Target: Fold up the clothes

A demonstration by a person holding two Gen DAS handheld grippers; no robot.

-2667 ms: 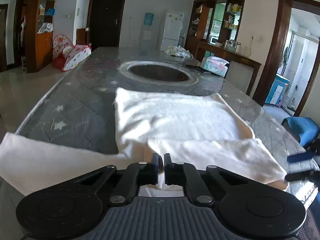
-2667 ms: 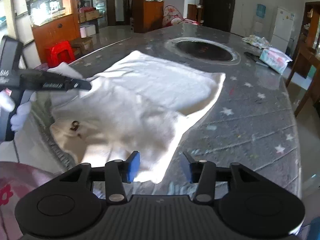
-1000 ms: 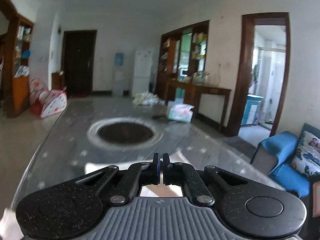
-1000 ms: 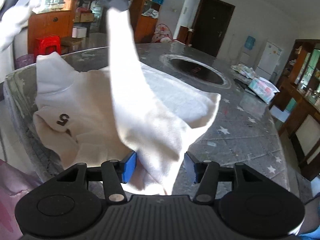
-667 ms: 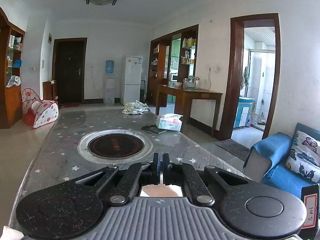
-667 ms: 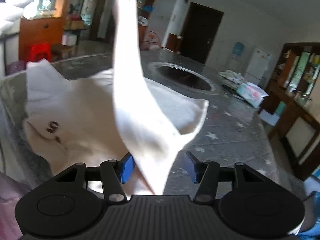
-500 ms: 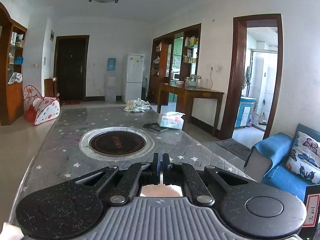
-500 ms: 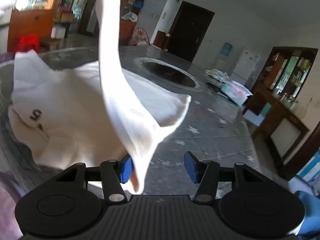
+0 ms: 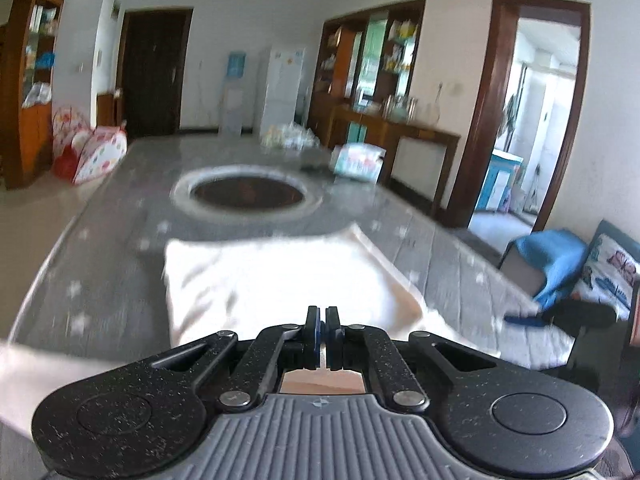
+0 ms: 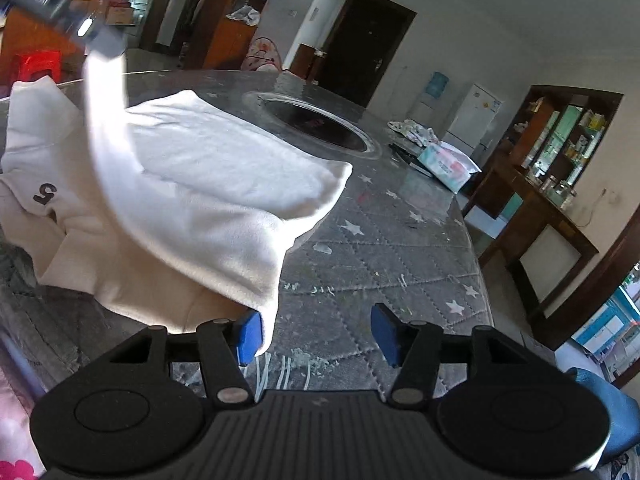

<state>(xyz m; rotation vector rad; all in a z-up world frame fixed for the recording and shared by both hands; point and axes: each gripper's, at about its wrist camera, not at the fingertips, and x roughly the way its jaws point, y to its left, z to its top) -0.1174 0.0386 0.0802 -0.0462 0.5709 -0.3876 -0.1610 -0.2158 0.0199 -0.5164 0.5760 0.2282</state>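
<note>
A white garment lies on the grey quilted table, with a dark mark near its collar end. At the top left of the right wrist view, my left gripper is shut on a strip of the garment and holds it up above the rest. In the left wrist view the same gripper shows its jaws together, with the garment spread out below, blurred. My right gripper is low at the table's near edge, its jaws opening. The hanging corner of cloth brushes its left pad, and nothing is pinched.
A round dark inset sits in the middle of the table. Beyond it are a tissue pack and a crumpled cloth. A wooden sideboard runs along the right. A blue sofa stands right of the table.
My left gripper has dropped and tipped down, bringing the garment back into its view. The lifted strip hangs lower and further left. The cloth corner has slid from between the right jaws to the left pad.
</note>
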